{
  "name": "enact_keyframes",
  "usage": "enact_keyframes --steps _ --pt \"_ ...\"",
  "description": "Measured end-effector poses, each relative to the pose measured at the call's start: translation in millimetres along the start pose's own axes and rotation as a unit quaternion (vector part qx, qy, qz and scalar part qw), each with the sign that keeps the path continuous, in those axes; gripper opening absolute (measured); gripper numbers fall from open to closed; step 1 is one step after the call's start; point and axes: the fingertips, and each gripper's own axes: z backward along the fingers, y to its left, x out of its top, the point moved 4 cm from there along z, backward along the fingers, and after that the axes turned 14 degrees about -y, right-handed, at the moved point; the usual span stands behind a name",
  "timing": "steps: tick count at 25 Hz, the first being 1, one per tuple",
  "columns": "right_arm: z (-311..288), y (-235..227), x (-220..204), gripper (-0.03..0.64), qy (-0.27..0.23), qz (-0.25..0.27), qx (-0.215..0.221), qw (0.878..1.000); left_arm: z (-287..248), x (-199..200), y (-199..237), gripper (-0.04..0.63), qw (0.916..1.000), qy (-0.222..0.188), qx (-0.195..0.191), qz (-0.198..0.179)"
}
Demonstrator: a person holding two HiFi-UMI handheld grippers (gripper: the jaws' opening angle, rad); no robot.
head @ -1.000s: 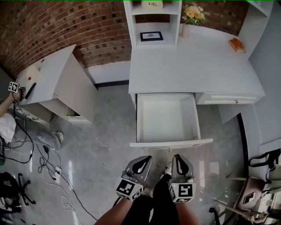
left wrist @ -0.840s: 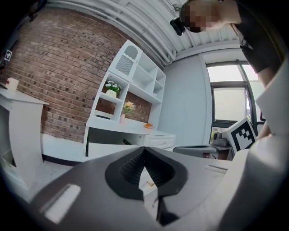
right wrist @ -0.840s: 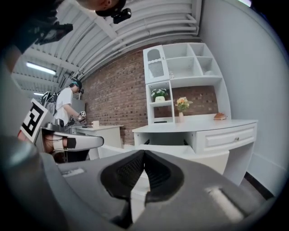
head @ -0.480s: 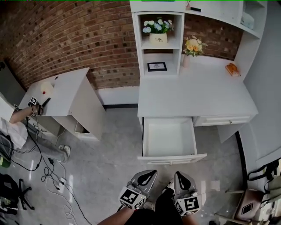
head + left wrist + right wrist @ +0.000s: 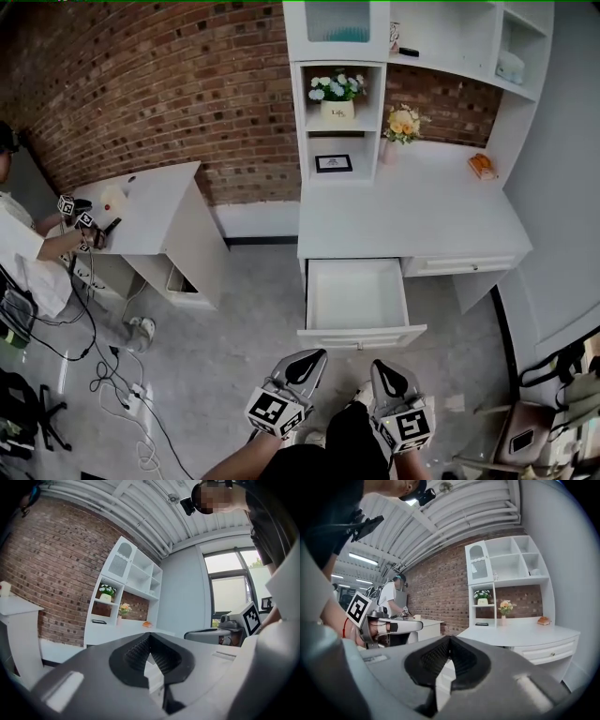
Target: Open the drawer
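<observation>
White drawer (image 5: 355,293) open (under desk (image 5: 403,211)).

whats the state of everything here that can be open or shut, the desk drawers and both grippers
wide white desk drawer: pulled out, open, nothing inside
narrow white desk drawer beside it: pushed in, shut
left gripper: jaws shut, nothing between them
right gripper: jaws shut, nothing between them
</observation>
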Motion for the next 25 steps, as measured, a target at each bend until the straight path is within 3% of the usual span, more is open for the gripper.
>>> enact_keyframes --steps 11,25 --pt "17 18 60 0.002 -0.038 -0.008 0.011 0.999 17 57 -25 0.003 0.9995 -0.030 -0.008 0.001" --pt "40 36 89 0.002 -0.068 -0.005 0.007 0.998 48 86 -22 0.003 0.9975 -0.056 0.032 -0.029"
